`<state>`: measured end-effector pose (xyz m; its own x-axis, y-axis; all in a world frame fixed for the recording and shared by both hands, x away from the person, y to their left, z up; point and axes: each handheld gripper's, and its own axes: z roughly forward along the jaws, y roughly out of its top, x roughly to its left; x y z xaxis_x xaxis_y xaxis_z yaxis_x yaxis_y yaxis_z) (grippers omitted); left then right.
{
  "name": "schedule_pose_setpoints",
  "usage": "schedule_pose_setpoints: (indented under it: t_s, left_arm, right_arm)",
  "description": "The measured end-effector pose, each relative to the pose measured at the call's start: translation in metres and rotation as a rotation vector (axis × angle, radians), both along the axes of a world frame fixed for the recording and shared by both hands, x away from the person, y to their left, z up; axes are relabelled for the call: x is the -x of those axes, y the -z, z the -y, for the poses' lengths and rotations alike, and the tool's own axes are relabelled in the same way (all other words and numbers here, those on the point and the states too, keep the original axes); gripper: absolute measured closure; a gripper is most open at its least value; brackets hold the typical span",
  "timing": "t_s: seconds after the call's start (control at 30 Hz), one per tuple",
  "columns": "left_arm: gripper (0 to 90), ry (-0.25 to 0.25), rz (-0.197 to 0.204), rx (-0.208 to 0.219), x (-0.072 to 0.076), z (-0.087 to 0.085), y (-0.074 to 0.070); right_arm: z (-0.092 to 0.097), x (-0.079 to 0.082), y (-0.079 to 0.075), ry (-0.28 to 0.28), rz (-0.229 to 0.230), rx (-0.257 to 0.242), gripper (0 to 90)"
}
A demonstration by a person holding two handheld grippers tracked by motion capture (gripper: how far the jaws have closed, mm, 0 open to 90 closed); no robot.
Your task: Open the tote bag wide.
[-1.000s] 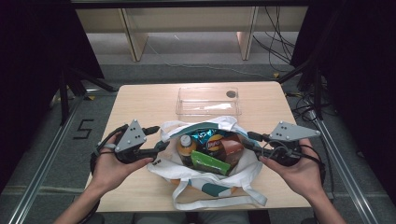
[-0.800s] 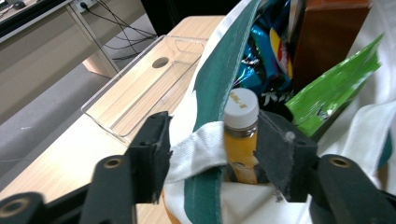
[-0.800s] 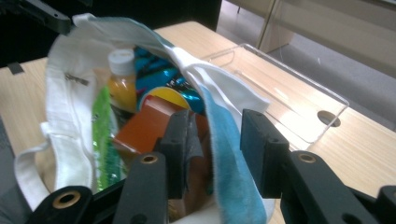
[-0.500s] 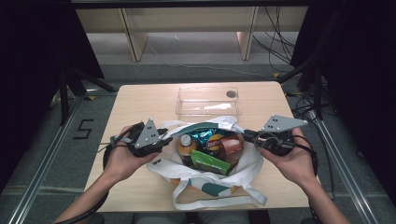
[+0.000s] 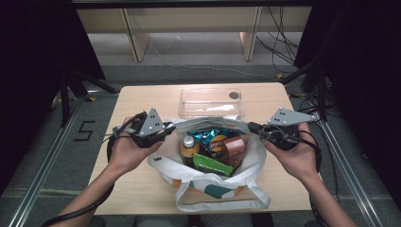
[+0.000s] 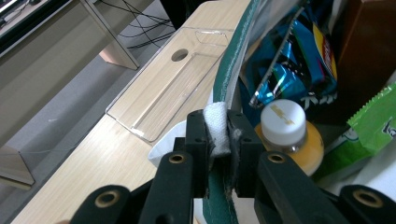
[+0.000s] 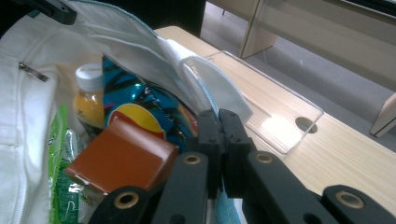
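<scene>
The left tool [image 5: 161, 133] has just been closing and now pinches the left rim of the white tote bag [image 5: 257, 156], cloth pressed between its pads. The bag sits mid-tabletop [image 5: 142, 189], mouth spread so the orange drink bottle [image 5: 188, 149], blue crisp packet [image 5: 213, 137] and brown box [image 5: 235, 146] lie exposed. The right tool [image 5: 253, 126] is clamped on the right rim, seemingly to pull the opening wide
</scene>
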<state>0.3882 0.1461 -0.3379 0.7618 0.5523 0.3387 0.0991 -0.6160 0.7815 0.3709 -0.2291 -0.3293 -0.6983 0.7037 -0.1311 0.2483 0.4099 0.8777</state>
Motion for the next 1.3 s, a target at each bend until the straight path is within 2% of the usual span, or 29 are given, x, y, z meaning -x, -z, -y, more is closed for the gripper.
schedule_pose_setpoints:
  t_s: [0.03,0.07,0.1,0.17,0.2,0.27,0.3,0.4,0.43,0.47,0.5,0.53,0.57,0.6,0.67,0.7,0.77,0.8,0.83,0.87,0.93,0.97,1.0,1.07,1.1,1.17,1.2,1.27,1.3]
  left_arm:
    - [79.8,-0.007,-0.007,0.023,-0.002,0.001,0.001]
    - [79.8,0.001,-0.009,0.002,-0.004,0.001,0.000]
    - [79.8,-0.009,-0.013,0.025,-0.006,0.003,0.002]
    - [79.8,-0.015,-0.028,0.037,-0.010,0.005,0.004]
    - [79.8,-0.018,-0.036,0.022,-0.012,0.006,0.005]
    - [79.8,-0.027,-0.048,0.024,-0.016,0.009,0.008]
    - [79.8,-0.033,-0.055,0.015,-0.018,0.010,0.010]
    - [79.8,-0.040,-0.059,0.004,-0.024,0.013,0.015]
    - [79.8,-0.049,-0.069,0.014,-0.026,0.014,0.018]
    - [79.8,-0.051,-0.075,0.005,-0.028,0.014,0.020]
    - [79.8,-0.053,-0.075,0.015,-0.030,0.015,0.022]
    - [79.8,-0.050,-0.078,-0.003,-0.031,0.015,0.022]
    - [79.8,-0.058,-0.081,0.002,-0.033,0.016,0.024]
    - [79.7,-0.059,-0.086,0.001,-0.034,0.016,0.025]
    - [79.7,-0.073,-0.095,0.025,-0.038,0.017,0.029]
    - [79.8,-0.077,-0.104,0.029,-0.039,0.018,0.031]
    - [79.8,-0.077,-0.104,0.019,-0.042,0.018,0.034]
    - [79.7,-0.078,-0.111,0.001,-0.044,0.017,0.036]
    - [79.7,-0.082,-0.113,0.007,-0.044,0.018,0.039]
    - [79.7,-0.083,-0.113,0.012,-0.045,0.019,0.042]
    - [79.7,-0.082,-0.118,-0.005,-0.046,0.020,0.045]
    - [79.7,-0.080,-0.119,-0.021,-0.047,0.020,0.047]
    - [79.8,-0.081,-0.119,-0.016,-0.047,0.020,0.048]
    - [79.7,-0.089,-0.125,-0.014,-0.048,0.022,0.051]
    - [79.8,-0.080,-0.119,-0.032,-0.049,0.021,0.052]
    - [79.8,-0.085,-0.120,-0.026,-0.051,0.021,0.055]
    - [79.8,-0.095,-0.133,-0.017,-0.051,0.022,0.057]
    - [79.9,-0.088,-0.131,-0.030,-0.053,0.022,0.061]
    - [79.9,-0.094,-0.140,-0.026,-0.054,0.023,0.064]
  right_arm:
    - [0.001,-0.002,0.001,0.007,-0.002,0.002,88.9]
    - [0.002,-0.006,0.005,0.006,-0.021,-0.005,88.9]
    - [0.002,-0.006,0.005,0.006,-0.021,-0.005,88.9]
    - [0.003,-0.012,0.011,0.026,-0.014,-0.017,88.9]
    - [0.005,-0.014,0.011,0.028,-0.015,-0.009,88.9]
    - [0.004,-0.021,0.018,0.045,-0.027,-0.003,88.8]
    - [0.004,-0.021,0.019,0.055,-0.051,0.001,88.8]
    - [0.004,-0.026,0.024,0.055,-0.030,0.015,88.8]
    - [0.004,-0.027,0.026,0.054,-0.053,0.022,88.8]
    - [0.004,-0.030,0.029,0.053,-0.044,0.025,88.8]
    - [0.003,-0.031,0.031,0.061,-0.058,0.022,88.7]
    - [0.003,-0.032,0.032,0.065,-0.070,0.023,88.7]
    - [0.003,-0.035,0.033,0.053,-0.052,0.041,88.7]
    - [0.002,-0.034,0.034,0.070,-0.077,0.032,88.7]
    - [0.001,-0.037,0.037,0.074,-0.084,0.035,88.7]
    - [0.001,-0.039,0.039,0.080,-0.063,0.037,88.7]
    - [0.000,-0.040,0.041,0.077,-0.093,0.038,88.7]
    - [0.000,-0.043,0.044,0.072,-0.070,0.042,88.7]
    - [-0.002,-0.041,0.046,0.084,-0.114,0.037,88.7]
    - [-0.002,-0.043,0.049,0.086,-0.098,0.034,88.7]
    - [-0.002,-0.045,0.054,0.088,-0.101,0.041,88.7]
    - [-0.002,-0.045,0.055,0.086,-0.123,0.048,88.6]
    - [-0.002,-0.047,0.058,0.073,-0.113,0.053,88.6]
    - [-0.002,-0.048,0.060,0.091,-0.129,0.045,88.6]
    - [-0.002,-0.048,0.060,0.084,-0.142,0.049,88.6]
    - [-0.003,-0.049,0.063,0.085,-0.143,0.047,88.6]
    - [-0.002,-0.051,0.065,0.084,-0.128,0.047,88.6]
    - [-0.003,-0.050,0.067,0.089,-0.165,0.043,88.6]
    - [-0.005,-0.051,0.069,0.096,-0.158,0.040,88.6]
